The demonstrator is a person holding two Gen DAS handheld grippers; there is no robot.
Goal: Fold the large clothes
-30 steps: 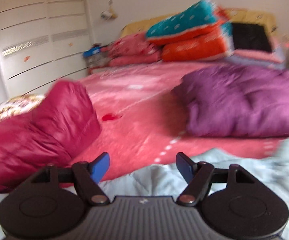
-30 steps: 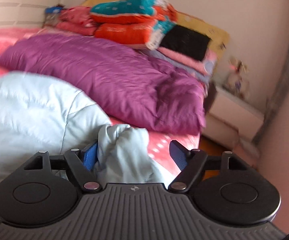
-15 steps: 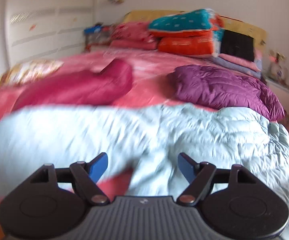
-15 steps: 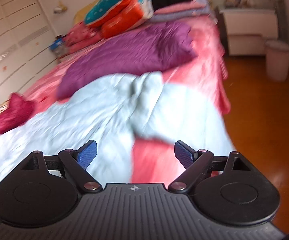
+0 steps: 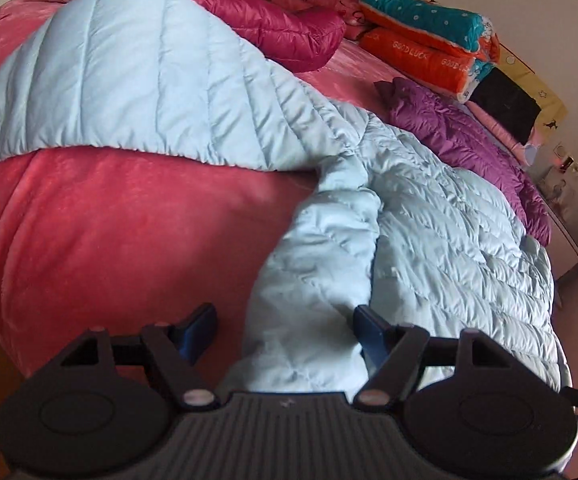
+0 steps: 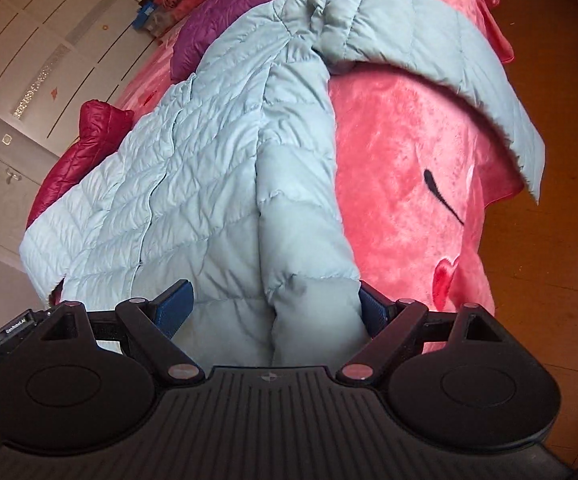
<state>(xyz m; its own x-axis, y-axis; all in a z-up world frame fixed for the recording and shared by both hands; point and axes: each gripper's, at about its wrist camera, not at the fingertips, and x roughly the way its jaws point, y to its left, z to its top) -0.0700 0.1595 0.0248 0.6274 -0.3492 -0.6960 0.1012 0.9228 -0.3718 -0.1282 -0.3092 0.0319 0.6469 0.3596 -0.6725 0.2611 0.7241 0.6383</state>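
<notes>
A pale blue quilted puffer coat [image 5: 429, 216] lies spread on a plush pink bedspread [image 5: 109, 232], its stitched channels puckered and softly creased. The left gripper [image 5: 285, 330] stands fairly wide, one padded sleeve running between its blue pads without clear pressing. The right gripper [image 6: 275, 306] has just been opening and stands at its widest, the other rounded sleeve end filling the gap between its jaws. Beyond the grippers lie a glossy crimson jacket [image 5: 273, 24] and a purple quilted jacket [image 5: 469, 140].
</notes>
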